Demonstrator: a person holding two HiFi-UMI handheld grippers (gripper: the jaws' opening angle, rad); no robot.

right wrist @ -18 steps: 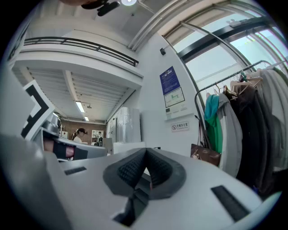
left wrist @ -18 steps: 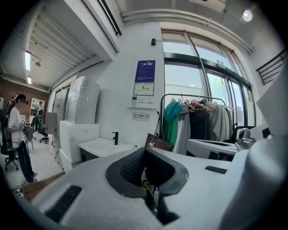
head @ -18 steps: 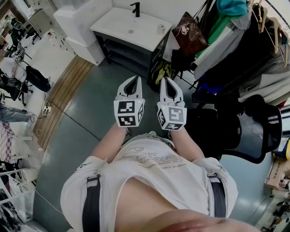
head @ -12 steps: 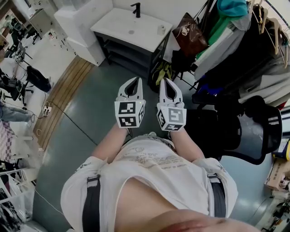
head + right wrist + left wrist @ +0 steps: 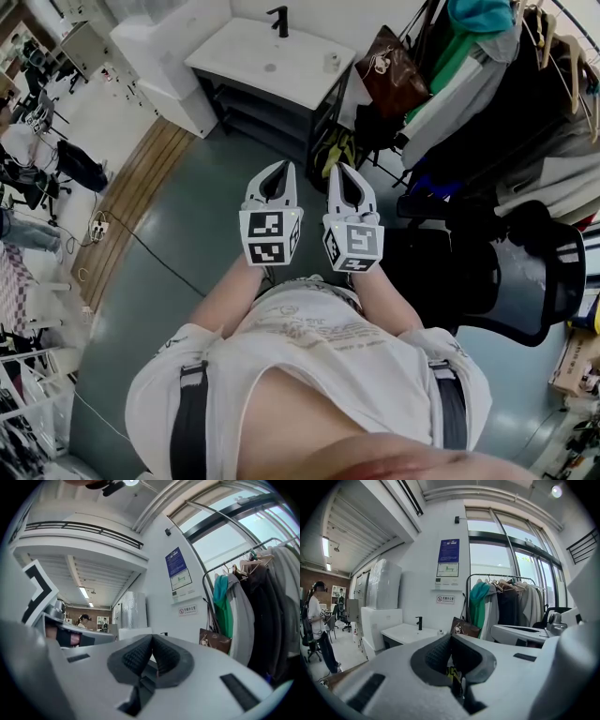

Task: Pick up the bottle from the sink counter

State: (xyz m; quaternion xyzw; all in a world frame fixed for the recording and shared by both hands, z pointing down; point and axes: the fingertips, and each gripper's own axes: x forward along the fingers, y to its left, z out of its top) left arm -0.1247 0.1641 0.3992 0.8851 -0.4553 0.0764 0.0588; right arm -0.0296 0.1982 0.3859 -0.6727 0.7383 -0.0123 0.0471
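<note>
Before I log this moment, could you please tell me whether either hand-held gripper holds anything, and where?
Nothing is held: the left hand-held gripper and the right hand-held gripper are both shut and empty.

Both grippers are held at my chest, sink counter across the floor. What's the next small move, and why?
Probably step forward toward the sink counter, because the bottle near its right edge lies well beyond both grippers. The left gripper and right gripper are empty, fingers together, so one would need opening on approach.
</note>
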